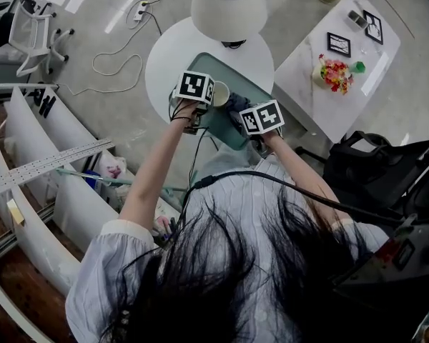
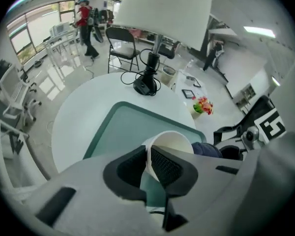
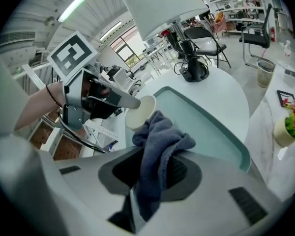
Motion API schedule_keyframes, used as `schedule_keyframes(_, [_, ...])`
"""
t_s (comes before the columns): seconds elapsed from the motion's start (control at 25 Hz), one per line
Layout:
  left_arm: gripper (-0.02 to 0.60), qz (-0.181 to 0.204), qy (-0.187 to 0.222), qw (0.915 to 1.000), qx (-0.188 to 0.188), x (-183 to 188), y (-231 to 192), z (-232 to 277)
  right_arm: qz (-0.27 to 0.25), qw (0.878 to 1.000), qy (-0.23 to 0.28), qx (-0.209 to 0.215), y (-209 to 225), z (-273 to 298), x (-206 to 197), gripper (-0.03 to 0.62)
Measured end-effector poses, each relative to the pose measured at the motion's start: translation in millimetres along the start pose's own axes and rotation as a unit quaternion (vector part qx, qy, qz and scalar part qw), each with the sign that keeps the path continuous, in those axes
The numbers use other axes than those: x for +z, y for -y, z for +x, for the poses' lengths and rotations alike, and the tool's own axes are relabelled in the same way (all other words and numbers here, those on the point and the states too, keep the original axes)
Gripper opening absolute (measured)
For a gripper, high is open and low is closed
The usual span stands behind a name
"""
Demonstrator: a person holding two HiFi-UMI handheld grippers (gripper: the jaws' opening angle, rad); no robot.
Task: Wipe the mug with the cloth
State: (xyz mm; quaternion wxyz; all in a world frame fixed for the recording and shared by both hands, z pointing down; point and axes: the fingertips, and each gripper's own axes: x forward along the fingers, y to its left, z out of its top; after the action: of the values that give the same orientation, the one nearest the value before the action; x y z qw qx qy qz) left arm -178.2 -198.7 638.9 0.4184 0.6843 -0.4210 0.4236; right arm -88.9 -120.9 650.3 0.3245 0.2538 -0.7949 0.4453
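Note:
A cream mug hangs tilted above the green tray, and my left gripper is shut on its rim. In the left gripper view the mug's wall is pinched between the two pads, its mouth facing away. A dark blue-grey cloth is bunched in my right gripper, which is shut on it. The cloth's top fold lies right beside the mug; I cannot tell if they touch. From the head view the cloth sits between the two marker cubes.
The tray lies on a round white table with a white-shaded lamp at its far side. A marble side table to the right holds a flower pot and picture frames. Cables lie on the floor at left.

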Motion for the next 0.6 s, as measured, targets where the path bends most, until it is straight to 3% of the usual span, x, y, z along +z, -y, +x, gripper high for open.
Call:
schedule_keyframes(0.16, [0.044,-0.102,0.032,0.9942,-0.009,-3,-2,-2,-0.003,1.0,-0.001,0.008,-5,2,-1,0.094])
schedule_keyframes(0.32, [0.044,-0.193,0.061,0.9791,-0.02,-7,-4,-3,-0.01,1.0,-0.003,0.011,-10,3,-1,0.094])
schedule_keyframes(0.6, [0.044,-0.28,0.087,0.9556,-0.024,-17,0,-5,-0.014,1.0,-0.003,0.01,-10,3,0,0.094])
